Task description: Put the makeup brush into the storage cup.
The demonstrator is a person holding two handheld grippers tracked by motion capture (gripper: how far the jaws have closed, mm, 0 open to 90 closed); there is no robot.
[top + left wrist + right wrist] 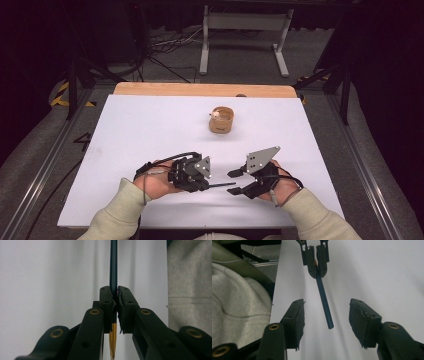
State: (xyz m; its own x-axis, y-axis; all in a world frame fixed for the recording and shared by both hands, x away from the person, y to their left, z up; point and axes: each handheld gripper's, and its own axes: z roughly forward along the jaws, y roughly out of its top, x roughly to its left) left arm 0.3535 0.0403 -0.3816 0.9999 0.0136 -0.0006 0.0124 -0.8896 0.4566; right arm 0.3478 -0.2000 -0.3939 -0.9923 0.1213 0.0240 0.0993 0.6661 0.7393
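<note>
I have the pencil (221,185) pinched in my left gripper (202,183), whose fingers (108,305) are clenched tight on the shaft just ahead of the gold ferrule, so most of the dark blue length sticks out free above the white worktop (150,130). I judge it to be light and stiff, a thin painted stick that will neither sag nor need much squeeze, though the lacquer looks smooth enough to slip or twist if I catch it off centre (and the tip, which I cannot make out, may snap if pushed end-on). In the high view its long axis runs nearly level, pointing from my left hand toward my right gripper (239,182). In the right gripper view the free end comes straight toward me and sits between my right fingers (295,320), which stand apart on either side and touch nothing. The best hold, I think, is across the shaft a little back from that free end, pads flat on opposite sides. The small wooden cup (222,120) stands well apart, farther up the worktop.
</note>
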